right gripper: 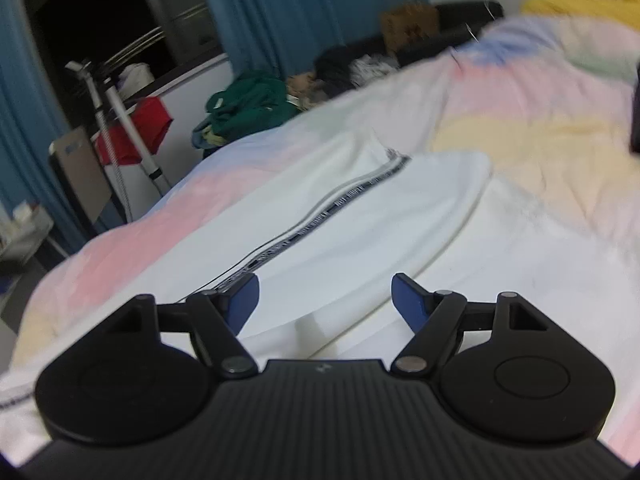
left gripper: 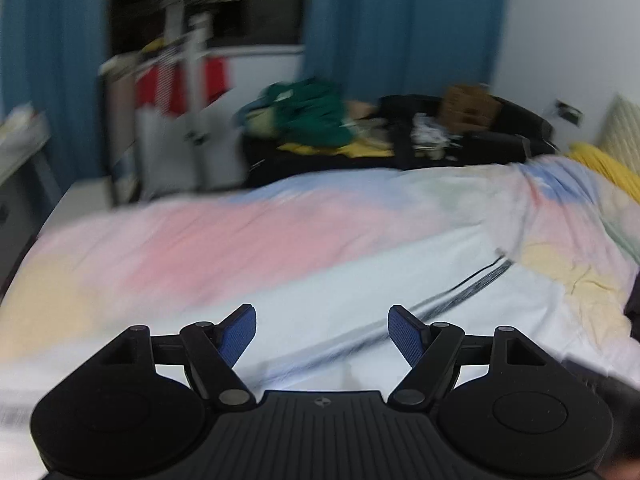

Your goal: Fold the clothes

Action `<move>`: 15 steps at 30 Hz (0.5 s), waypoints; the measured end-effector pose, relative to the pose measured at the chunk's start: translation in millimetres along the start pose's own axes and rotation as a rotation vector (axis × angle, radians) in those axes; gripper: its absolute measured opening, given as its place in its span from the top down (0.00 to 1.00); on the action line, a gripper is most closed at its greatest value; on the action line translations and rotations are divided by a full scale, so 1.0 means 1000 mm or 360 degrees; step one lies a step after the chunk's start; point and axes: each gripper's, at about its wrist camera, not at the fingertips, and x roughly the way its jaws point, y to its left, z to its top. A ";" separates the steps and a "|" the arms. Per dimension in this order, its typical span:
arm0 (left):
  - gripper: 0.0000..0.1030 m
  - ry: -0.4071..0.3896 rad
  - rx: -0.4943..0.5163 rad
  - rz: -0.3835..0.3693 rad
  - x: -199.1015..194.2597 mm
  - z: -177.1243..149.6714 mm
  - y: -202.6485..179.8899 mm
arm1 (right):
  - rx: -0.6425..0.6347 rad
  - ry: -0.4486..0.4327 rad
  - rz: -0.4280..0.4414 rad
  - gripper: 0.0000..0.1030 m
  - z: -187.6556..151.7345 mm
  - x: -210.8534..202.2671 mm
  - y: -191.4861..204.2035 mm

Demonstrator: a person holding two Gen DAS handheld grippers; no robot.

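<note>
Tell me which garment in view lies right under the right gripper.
The white garment with the black-and-white striped band, spread on the pastel bedspread under the open right gripper. The green garment and red one lie far beyond the bed.

We are in a home bedroom: a bed (right gripper: 540, 120) under a pastel blanket (left gripper: 240, 240), blue curtains (left gripper: 400, 32), a drying rack (right gripper: 120, 112) with laundry.
</note>
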 end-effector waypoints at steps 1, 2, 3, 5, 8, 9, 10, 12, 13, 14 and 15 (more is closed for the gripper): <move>0.27 0.0017 -0.0091 0.0017 -0.019 -0.012 0.027 | -0.0016 0.0001 0.0006 0.27 0.000 -0.003 0.002; 0.27 0.0045 -0.0217 0.0037 -0.038 -0.025 0.055 | -0.0020 0.0003 0.0012 0.27 0.001 -0.006 0.003; 0.27 0.0075 -0.0348 0.0058 -0.058 -0.039 0.083 | -0.0017 0.0004 0.0015 0.27 0.002 -0.009 0.003; 0.26 0.0140 -0.0632 0.0091 -0.094 -0.067 0.136 | 0.0004 -0.0002 0.0009 0.27 0.005 -0.014 0.001; 0.23 0.0243 -0.1088 0.0096 -0.142 -0.112 0.208 | 0.0030 -0.0022 -0.0031 0.27 0.011 -0.024 -0.007; 0.22 0.0277 -0.1237 0.0085 -0.155 -0.128 0.228 | 0.0046 -0.0023 -0.0044 0.27 0.014 -0.027 -0.011; 0.22 0.0309 -0.1366 0.0085 -0.168 -0.142 0.246 | 0.0074 -0.0035 -0.0054 0.27 0.017 -0.031 -0.017; 0.20 0.0335 -0.1515 0.0120 -0.189 -0.166 0.269 | 0.0137 -0.0067 -0.0071 0.27 0.023 -0.040 -0.030; 0.20 0.0346 -0.1586 0.0139 -0.199 -0.177 0.281 | 0.0168 -0.0083 -0.0080 0.27 0.026 -0.044 -0.036; 0.20 0.0358 -0.1615 0.0154 -0.206 -0.186 0.289 | 0.0199 -0.0098 -0.0089 0.27 0.029 -0.049 -0.042; 0.20 0.0370 -0.1637 0.0167 -0.213 -0.195 0.297 | 0.0232 -0.0115 -0.0103 0.27 0.032 -0.053 -0.050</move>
